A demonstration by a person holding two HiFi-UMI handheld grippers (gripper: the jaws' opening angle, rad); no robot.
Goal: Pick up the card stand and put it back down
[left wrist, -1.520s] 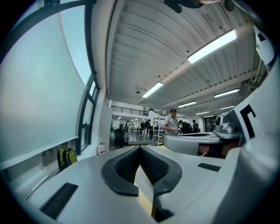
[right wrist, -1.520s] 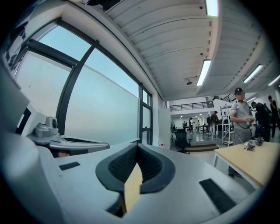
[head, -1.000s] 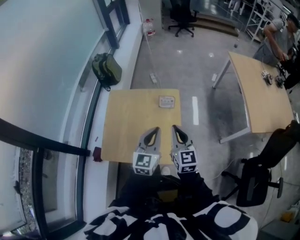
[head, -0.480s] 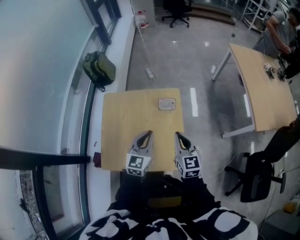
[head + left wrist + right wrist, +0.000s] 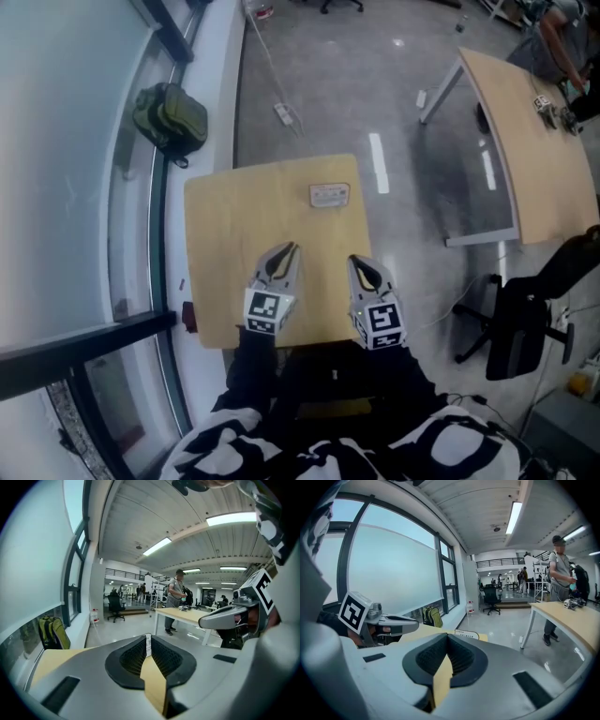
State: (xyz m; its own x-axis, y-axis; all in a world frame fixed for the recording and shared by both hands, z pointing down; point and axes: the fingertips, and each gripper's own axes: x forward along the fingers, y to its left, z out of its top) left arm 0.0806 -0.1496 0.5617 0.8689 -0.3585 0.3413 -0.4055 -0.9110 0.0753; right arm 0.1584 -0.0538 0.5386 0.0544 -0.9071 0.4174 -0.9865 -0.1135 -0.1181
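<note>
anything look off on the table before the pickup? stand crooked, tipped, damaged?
Nothing stands out. The card stand sits near the far edge of the table, roughly square to that edge and not tipped. No damage shows, though it is small in every view.

Left tool (image 5: 289, 250) and right tool (image 5: 354, 262) point forward side by side, empty; left jaws opening slightly, right's together.

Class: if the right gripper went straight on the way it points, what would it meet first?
Probably the card stand on the table; how high the right gripper rides is unclear.
</note>
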